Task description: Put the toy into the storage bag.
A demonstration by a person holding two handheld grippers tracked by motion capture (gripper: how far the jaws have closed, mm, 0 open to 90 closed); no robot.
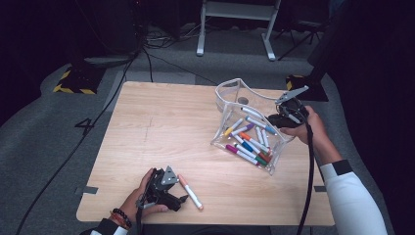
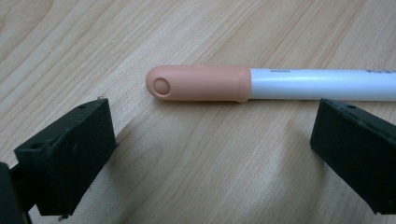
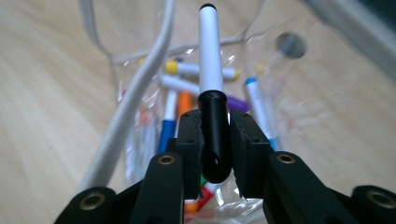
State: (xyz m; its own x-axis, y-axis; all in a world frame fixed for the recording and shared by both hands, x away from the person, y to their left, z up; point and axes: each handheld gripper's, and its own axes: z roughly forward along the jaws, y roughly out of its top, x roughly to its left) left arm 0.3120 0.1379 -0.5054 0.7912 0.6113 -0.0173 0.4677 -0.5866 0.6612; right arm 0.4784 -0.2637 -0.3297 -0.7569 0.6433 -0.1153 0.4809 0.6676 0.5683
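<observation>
Your left gripper (image 1: 182, 198) sits at the table's near edge, closest to the camera, jaws spread wide with bare wood between them. Going by size, the table (image 1: 161, 127) comes first: pale wood, rounded corners, carrying everything else. On its right half stands the clear pouch (image 1: 247, 125), mouth open toward the far side, with a heap of markers (image 1: 249, 139) inside, caps in yellow, purple, blue, orange, green and magenta. Your right gripper (image 1: 281, 117) is at the pouch's right edge, touching or just over its rim, and your hand comes in from the table's right side. In the right gripper view its jaws are pressed together on a black marker (image 3: 210, 84), pinched at the black cap, with the white barrel pointing away from you toward the pouch's open mouth and the heap below it. Smallest on the table is the peach marker (image 1: 190, 192), lying flat well apart from the pouch, just beside your left gripper at the table's near edge. In the left gripper view that peach marker (image 2: 261, 84) lies crosswise just beyond the open jaw tips, untouched by either, cap end toward the left jaw.
</observation>
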